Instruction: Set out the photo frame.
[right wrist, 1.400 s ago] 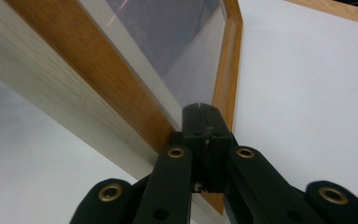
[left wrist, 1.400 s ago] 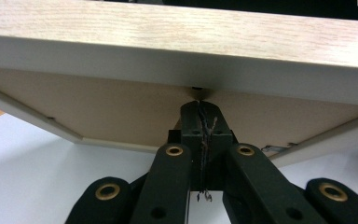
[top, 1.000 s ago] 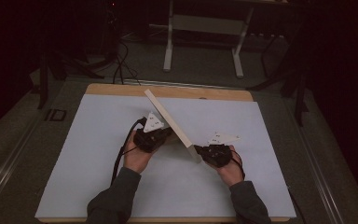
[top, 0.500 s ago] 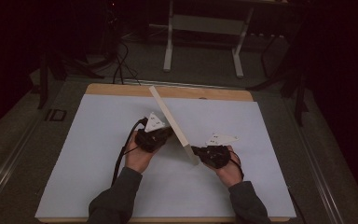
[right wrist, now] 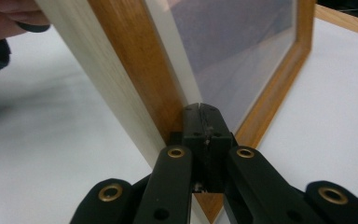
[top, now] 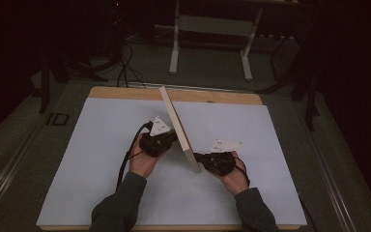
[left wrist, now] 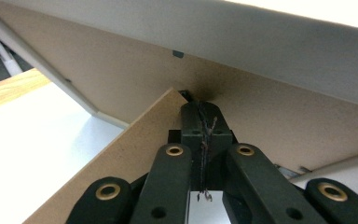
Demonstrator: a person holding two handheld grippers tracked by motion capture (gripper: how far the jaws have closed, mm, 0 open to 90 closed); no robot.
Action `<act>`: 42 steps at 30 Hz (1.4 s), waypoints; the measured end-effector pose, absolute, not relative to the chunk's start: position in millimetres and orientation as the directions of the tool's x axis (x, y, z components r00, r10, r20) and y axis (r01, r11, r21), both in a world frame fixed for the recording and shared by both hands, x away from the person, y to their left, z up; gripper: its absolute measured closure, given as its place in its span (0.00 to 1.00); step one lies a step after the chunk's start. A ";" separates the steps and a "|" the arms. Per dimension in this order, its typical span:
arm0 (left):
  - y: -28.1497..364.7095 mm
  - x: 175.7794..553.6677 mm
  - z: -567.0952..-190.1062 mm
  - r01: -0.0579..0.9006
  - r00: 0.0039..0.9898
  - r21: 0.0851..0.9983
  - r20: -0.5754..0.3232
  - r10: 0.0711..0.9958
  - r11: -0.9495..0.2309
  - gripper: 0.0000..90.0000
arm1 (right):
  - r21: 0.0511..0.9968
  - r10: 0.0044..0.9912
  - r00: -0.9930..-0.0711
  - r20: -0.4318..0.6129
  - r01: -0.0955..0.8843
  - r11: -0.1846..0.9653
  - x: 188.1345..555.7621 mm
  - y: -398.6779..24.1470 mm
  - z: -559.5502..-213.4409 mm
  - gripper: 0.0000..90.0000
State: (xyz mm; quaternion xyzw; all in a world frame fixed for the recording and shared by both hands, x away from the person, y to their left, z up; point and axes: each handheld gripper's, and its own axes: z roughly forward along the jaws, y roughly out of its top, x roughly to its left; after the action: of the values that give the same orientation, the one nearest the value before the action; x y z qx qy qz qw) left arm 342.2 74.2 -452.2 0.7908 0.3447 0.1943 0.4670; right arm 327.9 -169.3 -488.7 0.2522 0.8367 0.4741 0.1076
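- Picture frame (top: 178,126) standing tilted on edge, centre of high view, long axis running from upper centre down toward lower right.
- Left gripper (top: 170,139) at frame's left face; jaws closed, tips against brown backing board (left wrist: 135,79) beside fold-out stand flap (left wrist: 121,158).
- Right gripper (top: 200,157) at near lower corner, jaws shut, tips touching wooden border (right wrist: 140,70) beside glass.
- Neither clamping anything; frame propped between both sets of tips.
- White mat (top: 87,159) underneath.

This looks like a lab or a recording room, not a home. The wooden worktop (top: 125,93) is covered with a plain white sheet (top: 96,159), black cables (top: 123,67) lie on the dark floor, and a metal stand (top: 212,34) is behind.
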 end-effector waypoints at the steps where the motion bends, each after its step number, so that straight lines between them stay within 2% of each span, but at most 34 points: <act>1: 74.5 342.6 -452.2 0.364 0.686 0.873 -0.015 0.728 -0.326 1.00 | 0.848 0.522 -0.851 0.056 0.317 0.425 327.7 -168.4 -488.5 1.00; 25: 85.1 354.6 -459.3 0.361 0.698 0.890 -0.058 0.713 -0.280 1.00 | 0.854 0.479 -0.875 0.074 0.303 0.423 324.7 -147.9 -487.7 1.00; 38: 95.4 351.7 -461.8 0.337 0.691 0.903 -0.046 0.722 -0.265 1.00 | 0.855 0.468 -0.880 0.081 0.303 0.421 326.4 -134.0 -489.3 1.00; 42: 102.2 351.3 -462.1 0.345 0.706 0.905 -0.076 0.704 -0.248 1.00 | 0.855 0.465 -0.881 0.083 0.303 0.421 326.9 -130.2 -489.6 1.00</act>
State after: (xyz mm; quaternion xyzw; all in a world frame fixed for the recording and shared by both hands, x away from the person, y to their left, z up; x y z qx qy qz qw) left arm 351.3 102.2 -462.1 0.7700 0.3406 0.1761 0.5100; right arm 326.9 -130.2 -489.6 0.2291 0.8387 0.4870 0.0833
